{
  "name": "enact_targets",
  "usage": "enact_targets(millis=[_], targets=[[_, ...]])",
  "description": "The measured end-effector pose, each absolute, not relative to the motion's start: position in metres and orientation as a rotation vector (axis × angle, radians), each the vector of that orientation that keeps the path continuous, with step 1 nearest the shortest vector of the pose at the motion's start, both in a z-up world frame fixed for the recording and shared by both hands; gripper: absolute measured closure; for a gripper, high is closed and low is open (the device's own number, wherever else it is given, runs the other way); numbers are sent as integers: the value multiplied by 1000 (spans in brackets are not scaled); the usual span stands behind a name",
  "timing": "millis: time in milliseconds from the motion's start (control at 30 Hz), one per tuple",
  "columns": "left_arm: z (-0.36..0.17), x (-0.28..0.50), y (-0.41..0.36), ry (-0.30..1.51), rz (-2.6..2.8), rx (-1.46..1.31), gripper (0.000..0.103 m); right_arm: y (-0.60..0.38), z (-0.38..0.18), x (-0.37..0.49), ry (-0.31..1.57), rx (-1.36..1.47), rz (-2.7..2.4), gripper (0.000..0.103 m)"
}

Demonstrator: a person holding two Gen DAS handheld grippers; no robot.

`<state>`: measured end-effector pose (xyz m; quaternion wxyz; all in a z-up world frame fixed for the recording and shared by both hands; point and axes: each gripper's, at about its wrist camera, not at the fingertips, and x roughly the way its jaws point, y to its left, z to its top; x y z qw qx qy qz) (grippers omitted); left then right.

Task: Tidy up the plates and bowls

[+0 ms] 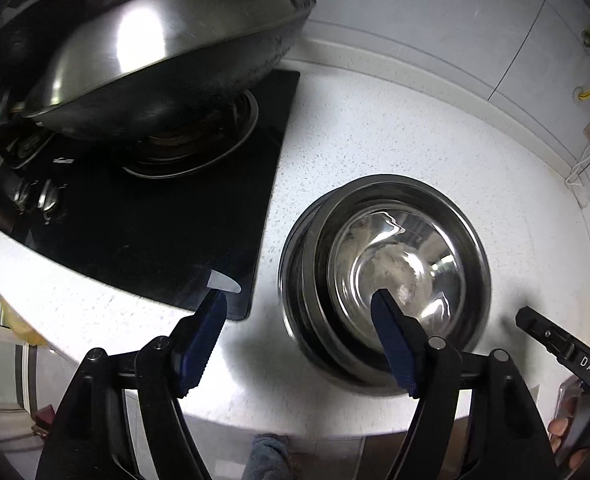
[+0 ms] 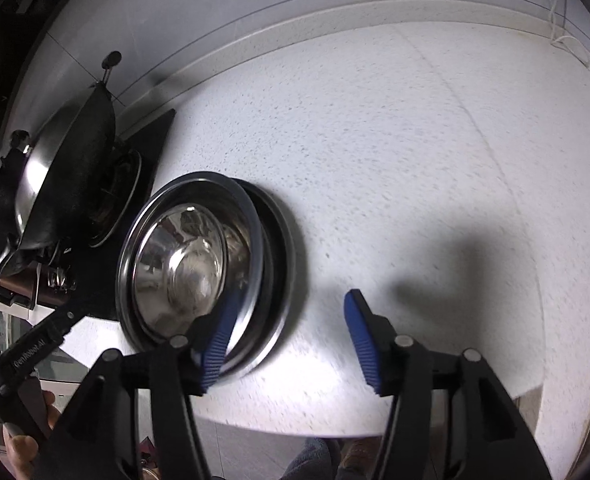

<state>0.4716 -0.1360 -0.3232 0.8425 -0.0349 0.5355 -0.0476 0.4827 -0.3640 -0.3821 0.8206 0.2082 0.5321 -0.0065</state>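
Nested stack of shiny steel bowls (image 1: 387, 276) on the white speckled table (image 1: 375, 140).
From the open, empty left gripper (image 1: 299, 312) it is seen at one o'clock; from the open, empty right gripper (image 2: 291, 320), at ten o'clock.

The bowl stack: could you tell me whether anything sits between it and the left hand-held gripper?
Nothing visible does. The left hand-held gripper is open just above the bowl stack, one finger already over the top bowl, the other over the counter near the stove.
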Motion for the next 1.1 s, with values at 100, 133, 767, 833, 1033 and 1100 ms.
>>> enact_targets(millis=[100, 133, 767, 833, 1033, 1100], targets=[[-310, 449, -133, 1106, -95, -70, 34, -369, -375, 460, 1114, 448, -25, 48], [-305, 441, -132, 1095, -90, -65, 34, -371, -372, 452, 1108, 447, -30, 48], [-156, 304, -88, 629, -82, 53, 33, -344, -233, 300, 651, 439, -132, 48], [-142, 287, -79, 569, -99, 57, 31, -325, -208, 271, 552, 434, -149, 48], [-107, 233, -55, 393, -171, 81, 18, -273, -166, 209, 409, 357, -217, 48], [-98, 215, -48, 355, -191, 87, 17, -260, -159, 192, 387, 338, -228, 48]])
